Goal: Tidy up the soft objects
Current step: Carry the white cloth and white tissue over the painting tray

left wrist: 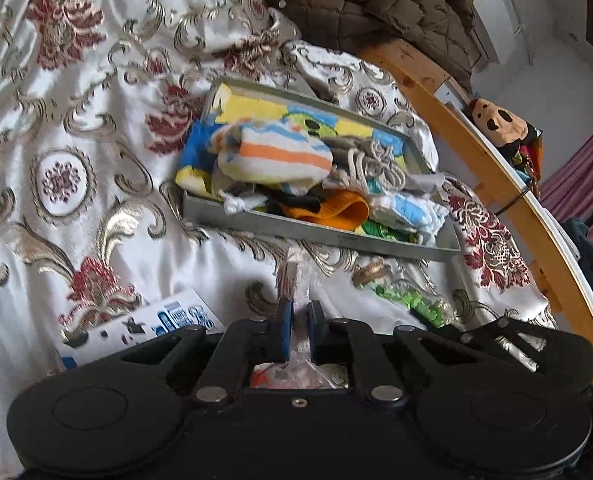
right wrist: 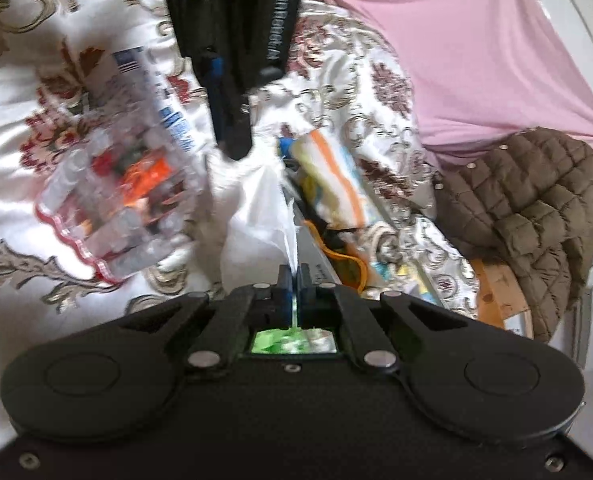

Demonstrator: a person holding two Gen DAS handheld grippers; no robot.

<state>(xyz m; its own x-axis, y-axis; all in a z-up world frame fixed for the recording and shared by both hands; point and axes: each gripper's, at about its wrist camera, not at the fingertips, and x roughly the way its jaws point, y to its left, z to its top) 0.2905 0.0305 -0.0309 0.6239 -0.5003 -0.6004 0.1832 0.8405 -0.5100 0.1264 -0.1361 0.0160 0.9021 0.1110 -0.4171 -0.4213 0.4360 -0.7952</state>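
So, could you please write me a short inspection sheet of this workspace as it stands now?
Surface: bedspread, white with red and gold pattern, rumpled.
Job's things: grey tray piled with soft items, striped cloth on top.
Clutter: clear packet, green bag, leaflet.
Grippers: left gripper shut on clear plastic; right gripper shut on white plastic film.
Cables: nothing seen.
Surroundings: quilted jacket, pink cloth, wooden rail.

Heaped tray (left wrist: 256,222) blocks ahead; bedspread (left wrist: 56,120) left lies open.
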